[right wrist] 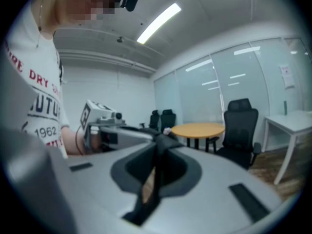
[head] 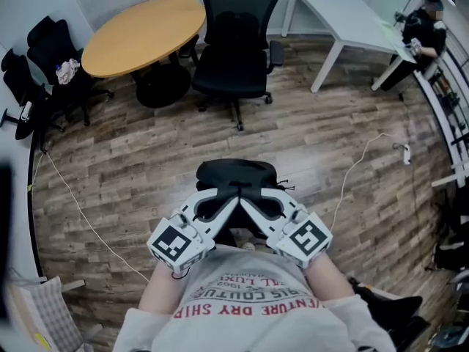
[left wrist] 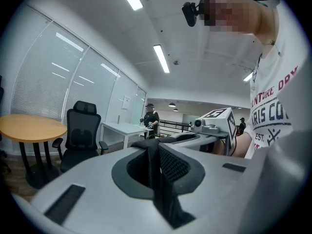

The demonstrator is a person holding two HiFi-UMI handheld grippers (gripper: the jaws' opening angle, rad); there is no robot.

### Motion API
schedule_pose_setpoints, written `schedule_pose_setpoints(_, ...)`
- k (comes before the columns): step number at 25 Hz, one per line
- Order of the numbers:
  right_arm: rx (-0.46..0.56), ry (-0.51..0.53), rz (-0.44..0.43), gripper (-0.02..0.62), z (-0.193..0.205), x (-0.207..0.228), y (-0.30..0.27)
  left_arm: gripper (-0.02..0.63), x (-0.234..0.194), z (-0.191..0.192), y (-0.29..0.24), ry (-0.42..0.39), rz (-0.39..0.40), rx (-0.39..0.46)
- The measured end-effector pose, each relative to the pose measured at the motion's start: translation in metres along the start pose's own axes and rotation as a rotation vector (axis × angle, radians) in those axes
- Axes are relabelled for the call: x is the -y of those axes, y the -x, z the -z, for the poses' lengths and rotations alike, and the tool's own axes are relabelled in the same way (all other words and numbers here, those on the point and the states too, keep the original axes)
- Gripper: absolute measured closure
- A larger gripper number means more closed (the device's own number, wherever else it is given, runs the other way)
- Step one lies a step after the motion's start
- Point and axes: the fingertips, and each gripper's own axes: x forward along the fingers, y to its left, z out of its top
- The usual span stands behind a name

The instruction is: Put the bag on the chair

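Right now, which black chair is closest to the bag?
The high-backed office chair straight ahead, right of the round table; the other black chairs stand farther off by the left wall.

White shirt (head: 242, 321), red lettering; left gripper (head: 229, 200), right gripper (head: 250, 200) pale grey

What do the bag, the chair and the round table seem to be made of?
Bag: black and matte, probably fabric; its strap creases softly in the left gripper view.
Chair: dull black, likely cloth or mesh on a plastic frame.
Round table: smooth, light wood-look top, perhaps laminate.
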Motion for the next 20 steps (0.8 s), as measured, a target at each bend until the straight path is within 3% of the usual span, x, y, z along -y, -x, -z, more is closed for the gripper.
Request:
schedule_pose_setpoints(10,0.015,-0.031,0.099,0.554,-0.035,0.065,-0.099,0.554,-0.113,-0.029,-0.012,-0.006,0.125,0.015)
schedule_pose_setpoints(20,0.031,-0.073,0.094,0.555,-0.057,0.113,-0.168,0.554,-0.197,-0.047,-0.023,-0.023,0.091,0.002)
